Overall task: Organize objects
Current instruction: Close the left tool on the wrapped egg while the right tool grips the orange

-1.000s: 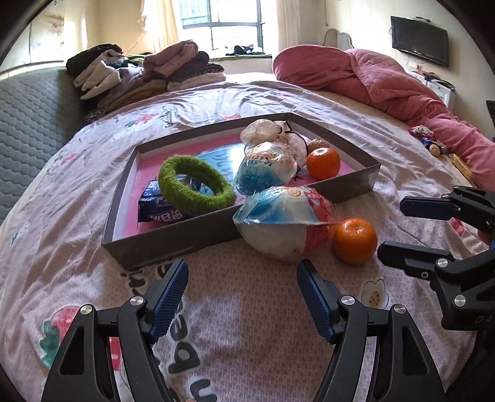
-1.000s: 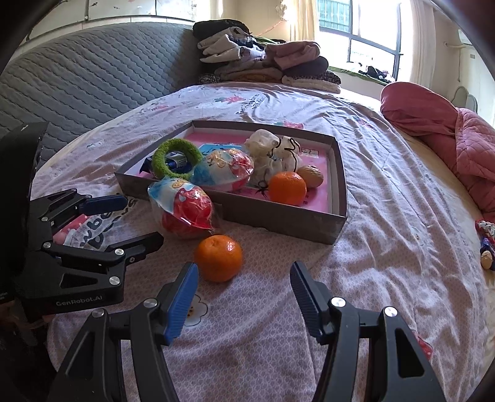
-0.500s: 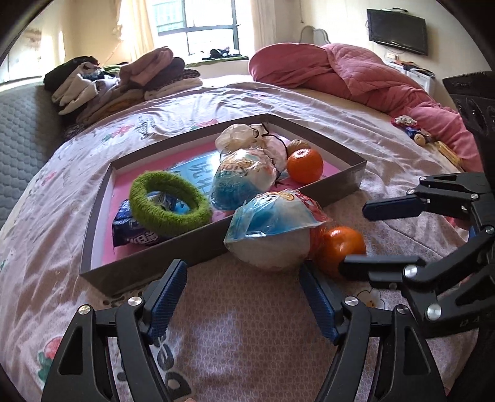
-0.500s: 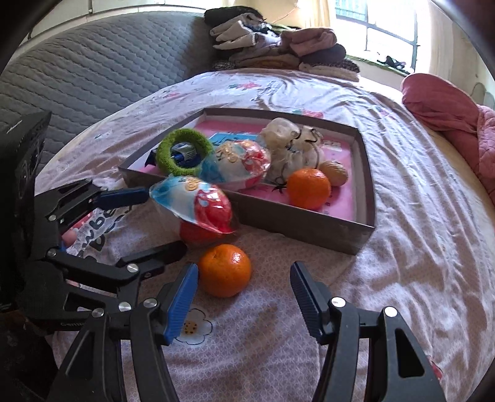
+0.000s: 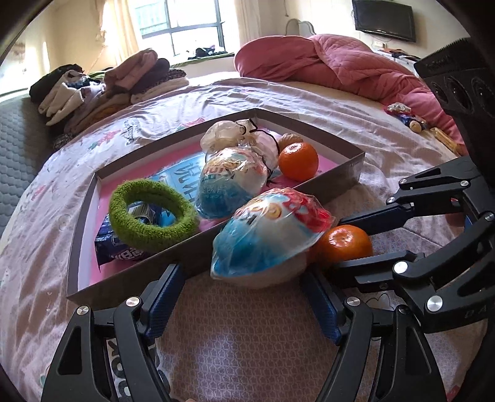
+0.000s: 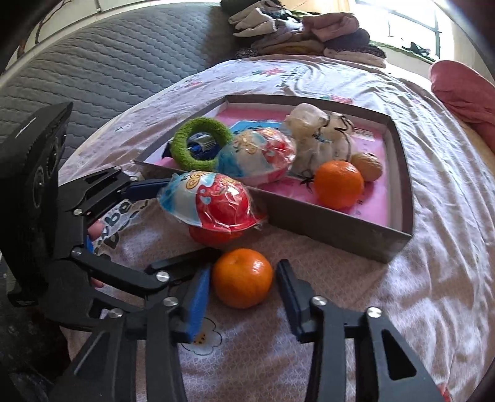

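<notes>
Nearer now: glossy round orange (image 6: pixel 243 278), perhaps dimpled.

This is a bedroom in a home. A wide bed (image 5: pixel 278 105) under a pale printed sheet fills both views, with a rumpled pink quilt (image 5: pixel 340 62) at its far side, a pile of folded clothes (image 5: pixel 105 83) by the sunlit window (image 5: pixel 182 27), and a grey padded headboard (image 6: pixel 102 68). A flat television (image 5: pixel 385 18) hangs on the wall, and a shallow cardboard box (image 5: pixel 346 176) of snacks and fruit lies on the bedding.
</notes>
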Tool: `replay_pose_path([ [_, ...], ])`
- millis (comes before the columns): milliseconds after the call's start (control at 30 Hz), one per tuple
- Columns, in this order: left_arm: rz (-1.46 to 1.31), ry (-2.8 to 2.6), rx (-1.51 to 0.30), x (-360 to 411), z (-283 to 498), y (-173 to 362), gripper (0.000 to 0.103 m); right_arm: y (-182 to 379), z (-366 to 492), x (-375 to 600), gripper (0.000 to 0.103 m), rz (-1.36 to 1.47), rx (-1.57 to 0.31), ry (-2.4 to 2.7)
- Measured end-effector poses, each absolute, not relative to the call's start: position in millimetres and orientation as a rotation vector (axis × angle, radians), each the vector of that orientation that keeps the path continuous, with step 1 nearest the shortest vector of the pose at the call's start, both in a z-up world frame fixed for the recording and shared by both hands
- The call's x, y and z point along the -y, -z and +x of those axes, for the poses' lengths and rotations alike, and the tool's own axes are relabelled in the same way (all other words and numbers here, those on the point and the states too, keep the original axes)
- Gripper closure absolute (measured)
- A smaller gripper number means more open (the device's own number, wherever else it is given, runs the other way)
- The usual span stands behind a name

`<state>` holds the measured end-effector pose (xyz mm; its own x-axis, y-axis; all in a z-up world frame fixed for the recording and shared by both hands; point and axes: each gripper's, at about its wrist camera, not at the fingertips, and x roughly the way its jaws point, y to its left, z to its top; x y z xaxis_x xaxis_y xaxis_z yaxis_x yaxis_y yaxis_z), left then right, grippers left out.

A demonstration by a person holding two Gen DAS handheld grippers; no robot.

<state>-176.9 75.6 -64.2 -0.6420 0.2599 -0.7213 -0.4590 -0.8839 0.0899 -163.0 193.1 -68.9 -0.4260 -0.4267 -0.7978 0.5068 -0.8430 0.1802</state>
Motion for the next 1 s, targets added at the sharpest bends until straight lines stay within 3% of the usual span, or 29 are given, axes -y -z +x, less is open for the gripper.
replay_pose_path([
  [267, -1.004, -2.508, -0.291, -73, -175, 56, 0.027, 60, -158, -197, 0.064, 1.219, -0.181, 2.291],
  [467, -0.948, -2.542, -0.266, -72, -172, 45, 0.049, 53, -159, -204, 0.064, 1.194, -0.158, 2.328],
  [1000, -0.924, -2.585, -0.236, -62, -172, 32, 0.050, 36, -159, -210, 0.064, 1.129, -0.123, 2.371],
])
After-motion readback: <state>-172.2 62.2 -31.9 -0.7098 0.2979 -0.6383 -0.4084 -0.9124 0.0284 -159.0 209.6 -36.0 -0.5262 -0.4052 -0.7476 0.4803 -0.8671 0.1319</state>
